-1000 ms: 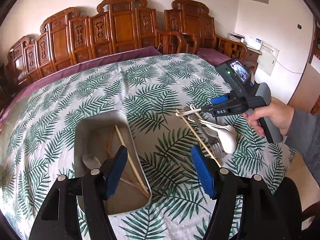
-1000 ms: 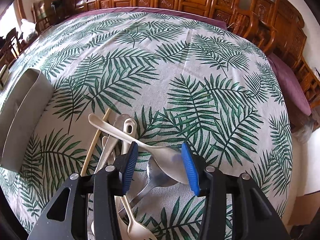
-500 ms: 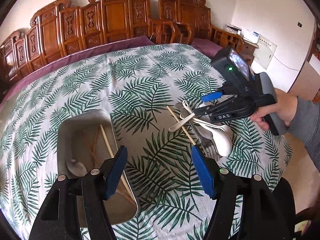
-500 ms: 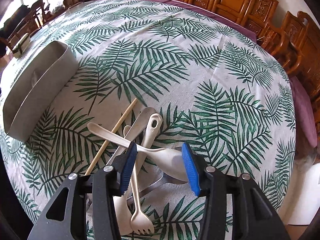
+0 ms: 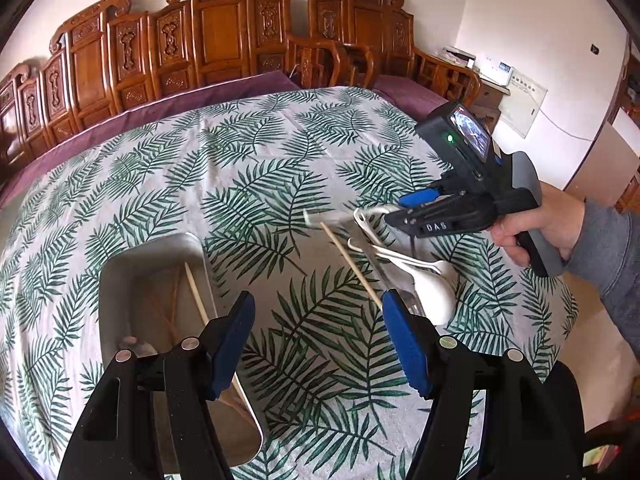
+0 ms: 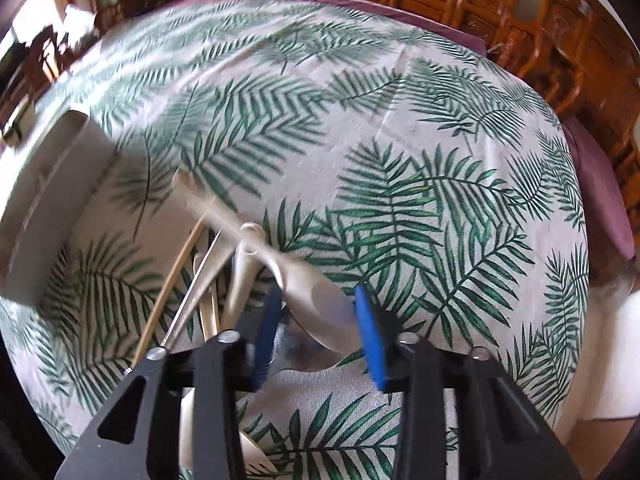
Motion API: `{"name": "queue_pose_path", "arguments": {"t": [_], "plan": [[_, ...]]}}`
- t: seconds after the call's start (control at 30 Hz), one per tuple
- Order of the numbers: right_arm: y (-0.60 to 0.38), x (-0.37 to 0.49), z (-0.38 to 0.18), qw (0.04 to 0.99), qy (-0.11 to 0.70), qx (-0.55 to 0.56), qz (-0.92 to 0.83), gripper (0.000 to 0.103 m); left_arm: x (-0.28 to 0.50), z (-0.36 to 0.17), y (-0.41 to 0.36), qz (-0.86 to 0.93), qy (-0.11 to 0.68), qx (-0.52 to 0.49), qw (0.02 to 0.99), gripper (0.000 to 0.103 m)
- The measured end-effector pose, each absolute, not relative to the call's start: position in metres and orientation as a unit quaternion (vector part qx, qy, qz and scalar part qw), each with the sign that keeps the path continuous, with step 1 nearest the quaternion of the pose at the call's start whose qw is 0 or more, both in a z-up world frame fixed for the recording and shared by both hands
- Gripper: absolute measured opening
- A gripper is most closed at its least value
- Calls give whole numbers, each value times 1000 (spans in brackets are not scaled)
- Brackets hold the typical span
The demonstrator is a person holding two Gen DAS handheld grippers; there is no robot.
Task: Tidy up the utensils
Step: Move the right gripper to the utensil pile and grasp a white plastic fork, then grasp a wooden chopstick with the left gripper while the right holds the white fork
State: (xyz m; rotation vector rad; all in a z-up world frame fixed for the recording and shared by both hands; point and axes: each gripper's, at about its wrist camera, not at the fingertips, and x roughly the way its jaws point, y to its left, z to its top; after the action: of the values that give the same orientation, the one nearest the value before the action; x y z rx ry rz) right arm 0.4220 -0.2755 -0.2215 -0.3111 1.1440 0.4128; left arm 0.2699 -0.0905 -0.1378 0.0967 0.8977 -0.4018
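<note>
The right gripper [image 6: 316, 330] has its blue pads on both sides of the bowl of a cream spoon [image 6: 308, 292]. The pads look close on the bowl, but the picture is blurry, so I cannot tell if they squeeze it. The spoon's handle points up and to the left, above the other utensils. In the left wrist view, the same right gripper [image 5: 400, 210] is in a hand [image 5: 548, 220] over the pile of utensils [image 5: 404, 268]. The pile lies on the leaf tablecloth [image 5: 256, 184] and has pale spoons, a fork and a long wooden chopstick [image 5: 350, 266]. The left gripper [image 5: 318, 344] is wide apart and holds nothing. It hangs above the cloth, between the metal tray [image 5: 120, 280] and the pile. The tray sits on the cloth to the left, well apart from the pile. Inside it lies another chopstick [image 5: 196, 296] and something small and grey that I cannot make out. Brown carved wooden chairs [image 5: 224, 32] stand behind the table.
</note>
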Motion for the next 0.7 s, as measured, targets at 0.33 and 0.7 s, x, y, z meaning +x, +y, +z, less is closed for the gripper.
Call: {"name": "queue_pose_path", "arguments": {"t": [0.33, 0.7], "plan": [[-307, 413, -209, 827, 532, -99, 151, 5, 283, -154, -109, -192, 447, 46, 872, 63], [-335, 355, -196, 841, 523, -47, 131, 5, 319, -197, -143, -188, 499, 26, 846, 51]]}}
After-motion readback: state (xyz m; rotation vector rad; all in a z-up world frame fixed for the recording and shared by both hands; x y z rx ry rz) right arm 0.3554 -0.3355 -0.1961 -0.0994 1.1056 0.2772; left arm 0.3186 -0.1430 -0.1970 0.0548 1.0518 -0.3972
